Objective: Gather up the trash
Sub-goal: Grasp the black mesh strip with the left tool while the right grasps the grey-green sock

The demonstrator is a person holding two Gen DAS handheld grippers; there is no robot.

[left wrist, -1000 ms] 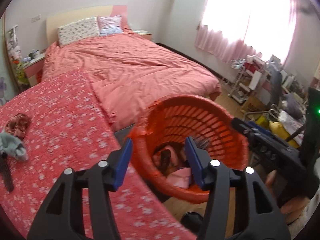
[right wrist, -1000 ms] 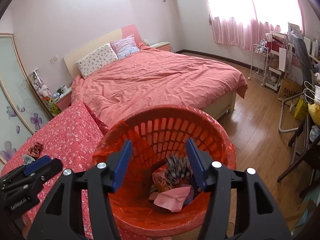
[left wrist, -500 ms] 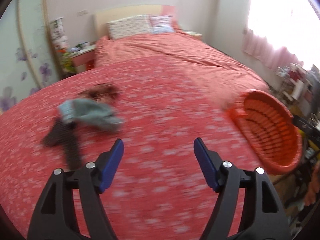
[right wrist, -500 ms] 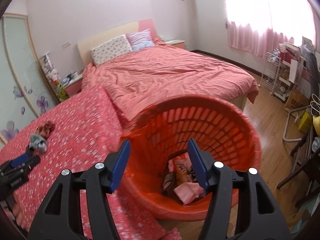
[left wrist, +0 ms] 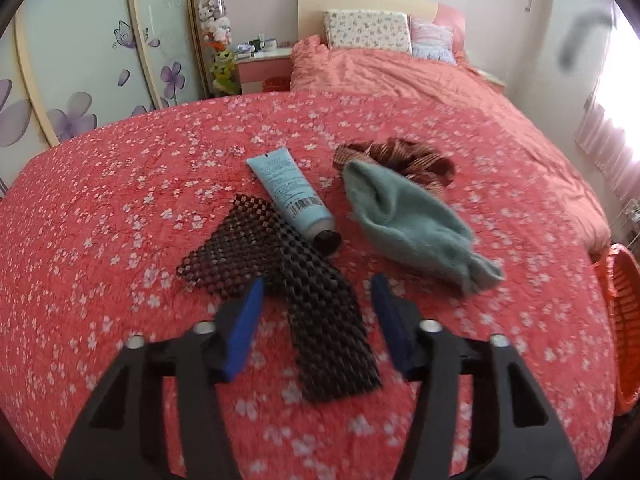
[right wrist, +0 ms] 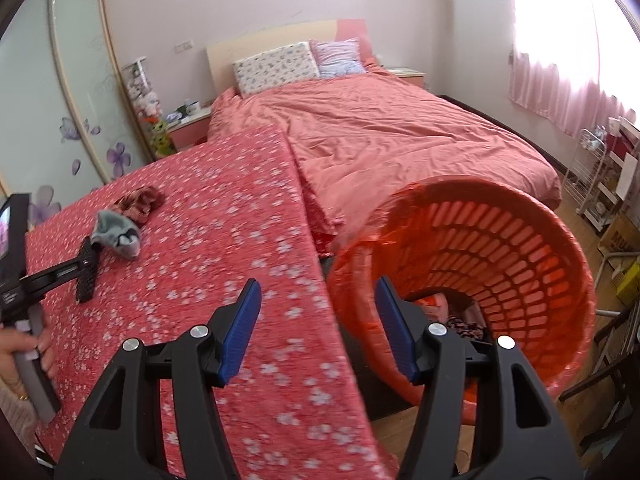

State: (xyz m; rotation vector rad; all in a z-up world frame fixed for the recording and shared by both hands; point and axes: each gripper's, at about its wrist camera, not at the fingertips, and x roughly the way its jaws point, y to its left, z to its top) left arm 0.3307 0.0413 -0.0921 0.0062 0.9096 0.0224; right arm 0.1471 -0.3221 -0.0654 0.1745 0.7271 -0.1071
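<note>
My left gripper (left wrist: 318, 286) is open and empty, just above a black mesh strip (left wrist: 292, 296) on the red flowered cover (left wrist: 120, 220). Beyond the strip lie a light blue tube with a black cap (left wrist: 292, 196), a teal sock (left wrist: 408, 224) and a brown patterned cloth (left wrist: 404, 160). My right gripper (right wrist: 318, 294) is open and empty over the cover's edge, beside the tilted orange basket (right wrist: 520, 240), which holds several items. The basket's rim also shows at the right edge of the left wrist view (left wrist: 624, 320).
A pink bed (right wrist: 400, 140) with two pillows lies beyond the cover. A nightstand (left wrist: 264, 68) and a flower-patterned wardrobe (left wrist: 80, 60) stand at the left. A white rack (right wrist: 596, 176) and clutter stand on the wooden floor at the right.
My left gripper has swung from the basket to the cover and closed in on the mesh strip. The right view has turned left, so the basket now sits at its right.
</note>
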